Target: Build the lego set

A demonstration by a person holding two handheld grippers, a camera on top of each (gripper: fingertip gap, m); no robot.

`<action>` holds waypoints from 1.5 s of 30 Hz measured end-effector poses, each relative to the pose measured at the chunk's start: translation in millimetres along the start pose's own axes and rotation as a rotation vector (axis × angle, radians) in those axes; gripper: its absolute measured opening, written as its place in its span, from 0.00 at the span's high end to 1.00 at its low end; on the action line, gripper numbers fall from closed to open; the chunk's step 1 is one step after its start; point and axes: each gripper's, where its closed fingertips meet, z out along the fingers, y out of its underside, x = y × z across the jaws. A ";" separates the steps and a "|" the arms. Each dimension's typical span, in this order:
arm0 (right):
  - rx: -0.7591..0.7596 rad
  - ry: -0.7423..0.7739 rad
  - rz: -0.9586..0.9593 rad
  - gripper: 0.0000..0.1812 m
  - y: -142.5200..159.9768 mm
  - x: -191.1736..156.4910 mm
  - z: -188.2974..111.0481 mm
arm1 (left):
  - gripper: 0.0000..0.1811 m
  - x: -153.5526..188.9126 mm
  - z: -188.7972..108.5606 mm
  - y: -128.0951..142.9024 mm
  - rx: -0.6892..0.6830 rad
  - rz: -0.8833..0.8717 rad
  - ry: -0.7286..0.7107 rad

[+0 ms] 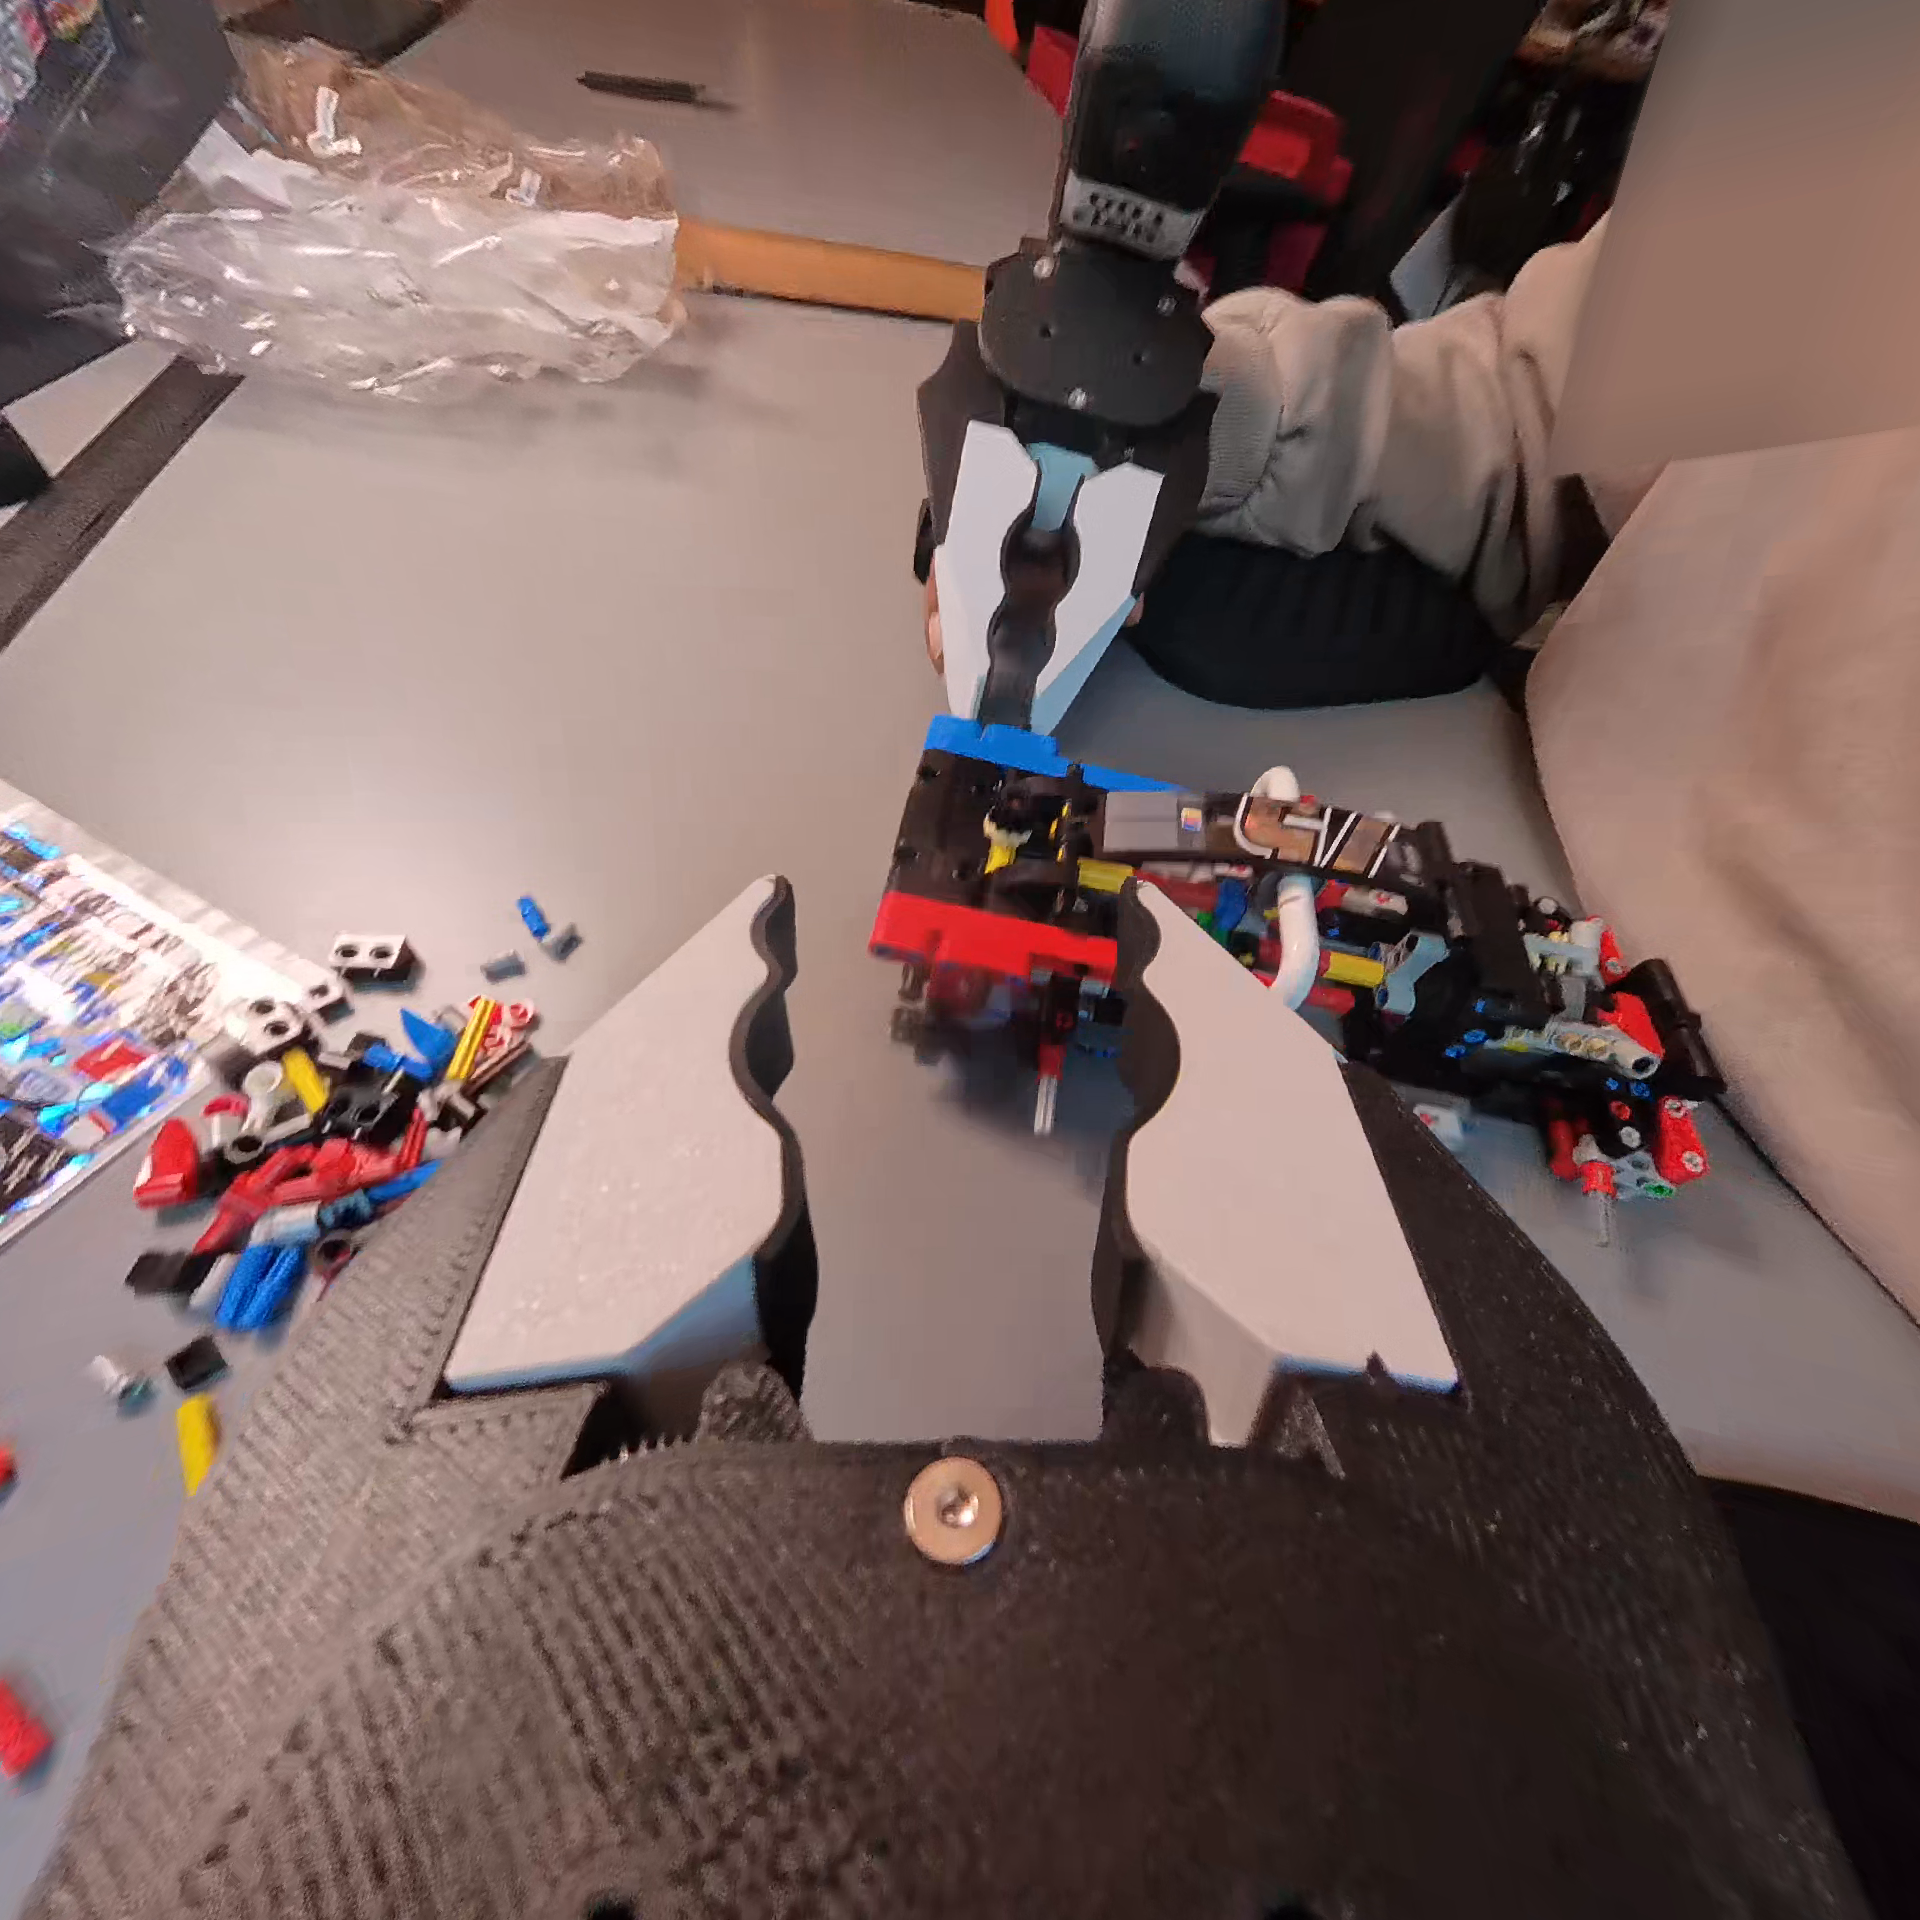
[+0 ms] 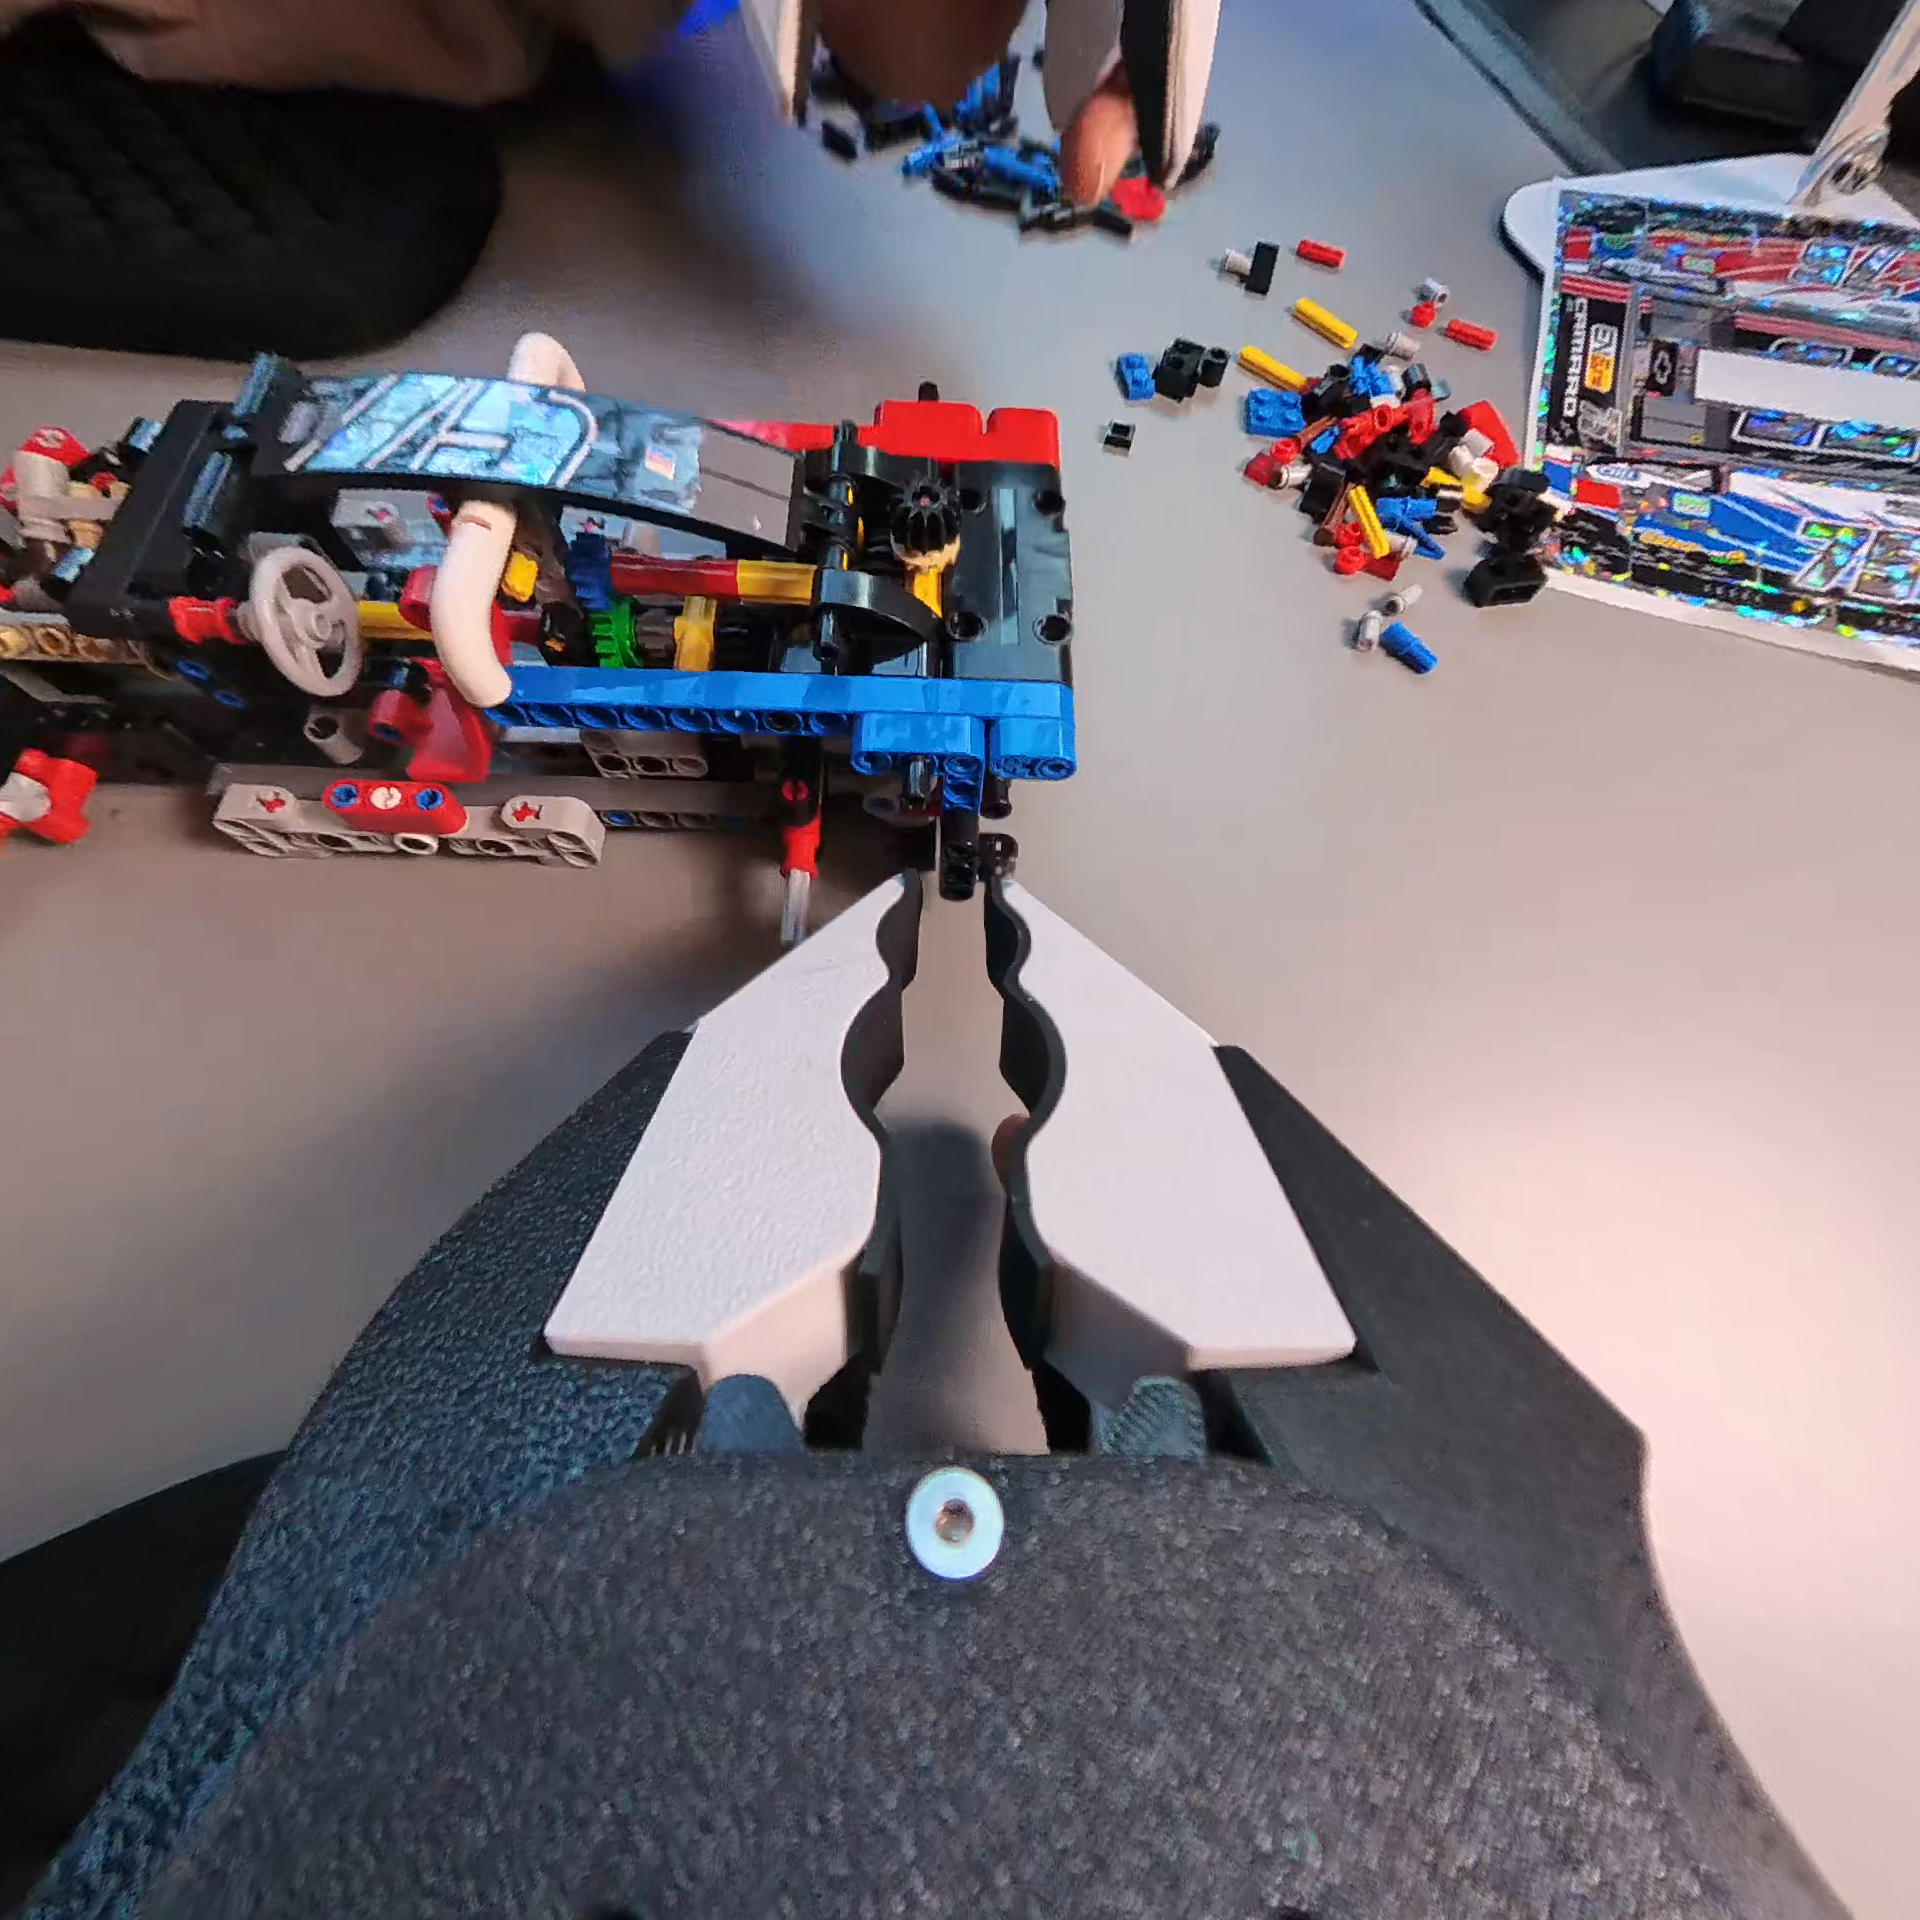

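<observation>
Jaws nearly closed, the right gripper (image 2: 953, 883) pinches a small black connector (image 2: 971, 860) against the blue rear corner of the half-built lego car (image 2: 665, 582) on the table (image 2: 1455, 935), apparently pressing it home, while the left gripper (image 1: 956, 904), jaws wide, waits at the car's opposite red side.

Lego car (image 2: 644, 582): glossy hard plastic. Table (image 1: 520, 623): smooth matt grey. Sticker sheet (image 2: 1745, 416): shiny holographic foil. Bag (image 1: 395, 281): crinkled clear film. Left gripper (image 1: 956, 1039) body: rough, ridged black plastic; fingers (image 1: 644, 1174): matt grey.
</observation>
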 end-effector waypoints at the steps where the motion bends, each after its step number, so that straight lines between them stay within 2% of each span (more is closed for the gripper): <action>1: -0.014 0.003 -0.005 0.94 3.3 0.8 1.0 | 0.66 -3.1 -3.3 10.7 -0.044 0.000 -0.021; 4: -0.024 0.015 -0.011 0.94 5.9 3.6 4.2 | 0.65 -9.1 2.2 51.7 -0.180 -0.027 -0.046; 7: -0.015 0.009 -0.005 0.94 3.5 2.3 8.4 | 0.64 -1.7 18.2 68.5 -0.251 -0.011 -0.007; 14: -0.034 0.054 -0.037 1.00 2.4 0.6 13.2 | 0.71 9.2 45.1 65.7 -0.296 0.082 0.000; 29: -0.025 0.009 -0.067 1.00 0.1 7.0 17.3 | 0.73 9.8 47.6 64.7 -0.277 0.133 0.010; 38: -0.031 0.062 -0.100 1.00 3.8 6.8 12.5 | 0.73 7.4 47.4 63.5 -0.270 0.124 0.021; 41: -0.041 0.070 -0.067 0.92 6.7 12.5 9.6 | 0.73 7.4 46.9 63.5 -0.268 0.127 0.020; 45: -0.035 0.064 -0.080 0.94 1.0 11.7 16.8 | 0.73 7.9 47.8 63.2 -0.269 0.136 0.026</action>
